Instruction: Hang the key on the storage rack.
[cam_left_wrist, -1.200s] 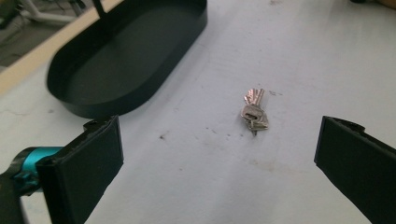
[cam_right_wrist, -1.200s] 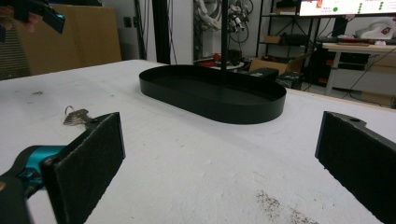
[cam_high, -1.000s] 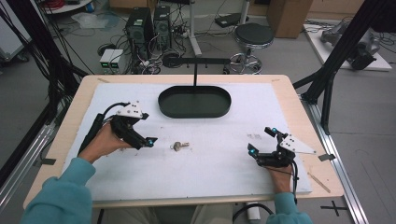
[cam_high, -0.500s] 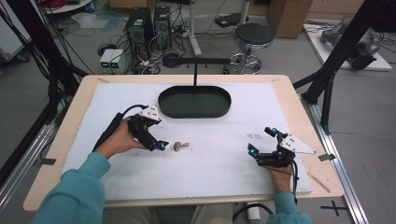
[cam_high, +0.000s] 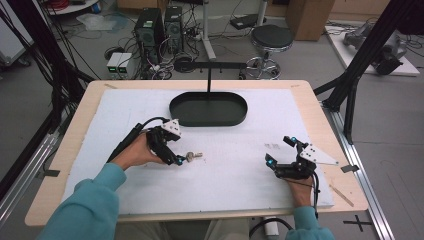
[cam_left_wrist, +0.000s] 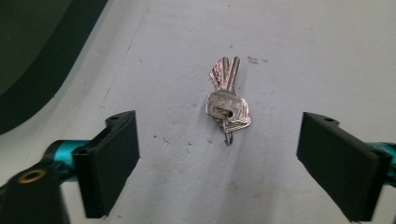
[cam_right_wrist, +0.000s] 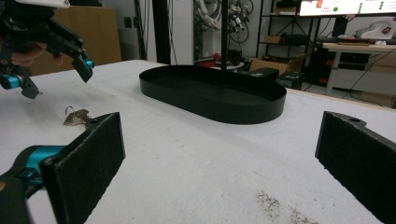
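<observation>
A small bunch of silver keys (cam_high: 193, 156) lies flat on the white mat (cam_high: 225, 190), left of centre. My left gripper (cam_high: 176, 156) hovers just above the keys' left end, open. In the left gripper view the keys (cam_left_wrist: 228, 105) lie between and a little ahead of the two wide-apart black jaws of that gripper (cam_left_wrist: 229, 161), untouched. My right gripper (cam_high: 281, 151) rests open on the mat at the right, holding nothing. From the right gripper view (cam_right_wrist: 219, 163) I see the keys (cam_right_wrist: 77, 116) far left and the left gripper (cam_right_wrist: 56, 77) above them.
A black oval tray (cam_high: 173, 109) sits at the back middle of the mat, with a thin black pole (cam_high: 208, 80) rising behind it. Its wall (cam_right_wrist: 210, 105) stands ahead of the right gripper. Bare wooden table edge (cam_high: 320, 120) borders the mat.
The left hand has moved its gripper right and toward the keys, from the mat's left side to just over them. The right gripper has stayed put.
</observation>
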